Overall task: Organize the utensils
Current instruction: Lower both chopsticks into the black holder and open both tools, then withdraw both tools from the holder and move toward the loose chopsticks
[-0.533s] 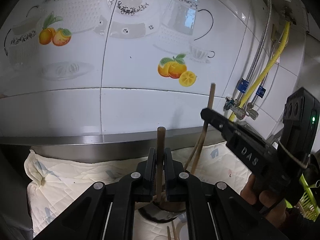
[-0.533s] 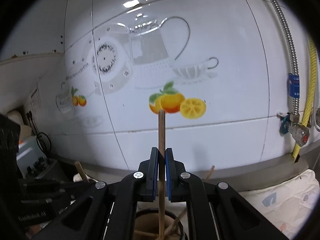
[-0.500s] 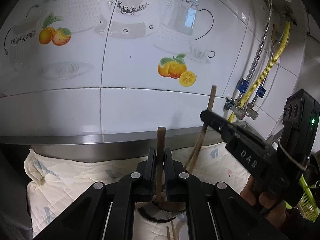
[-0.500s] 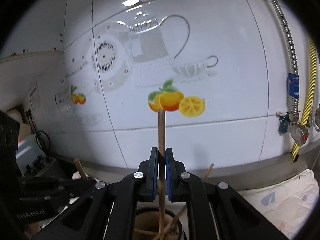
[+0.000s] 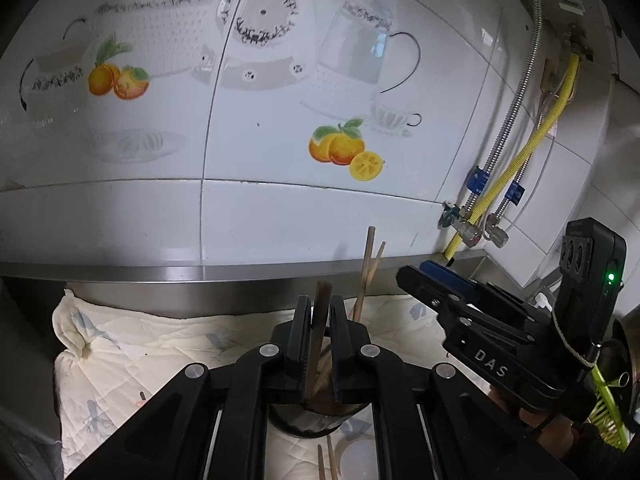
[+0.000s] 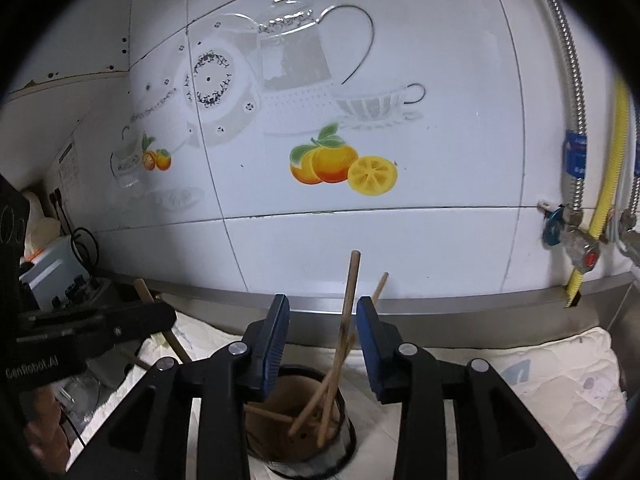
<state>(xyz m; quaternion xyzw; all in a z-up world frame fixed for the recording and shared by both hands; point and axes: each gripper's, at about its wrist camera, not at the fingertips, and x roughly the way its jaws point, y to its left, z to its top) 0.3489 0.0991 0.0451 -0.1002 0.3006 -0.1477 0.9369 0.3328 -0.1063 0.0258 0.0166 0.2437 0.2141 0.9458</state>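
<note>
1. The right gripper [image 6: 323, 340] has just been opening: its blue-padded fingers [image 6: 276, 332] stand apart, and a wooden chopstick [image 6: 347, 308] rises between them, touching neither pad.
2. That chopstick leans in the brown utensil cup [image 6: 296, 412] just below the gripper, its lower end inside the cup among other sticks, its top tilted slightly right.
3. The left gripper [image 5: 320, 336] has its jaws nearly together, with a darker wooden stick [image 5: 318, 320] between the pads; whether they press on it is hard to tell, as a thin gap seems to show.
4. This stick's lower end reaches down into the same dark cup [image 5: 308, 420], seen under the left gripper.
5. Two more chopsticks [image 5: 368, 272] stand up from the cup, just right of the left gripper.
6. The cup sits on a pale quilted cloth [image 5: 140, 352] spread over the counter.
7. Two loose sticks [image 5: 326, 460] lie on the cloth near the cup.
8. Behind runs a steel ledge [image 5: 160, 270], then a white tiled wall [image 6: 440, 140] with orange fruit decals.
9. At far right, a yellow hose [image 5: 532, 148] and braided metal pipes run down the wall.
</note>
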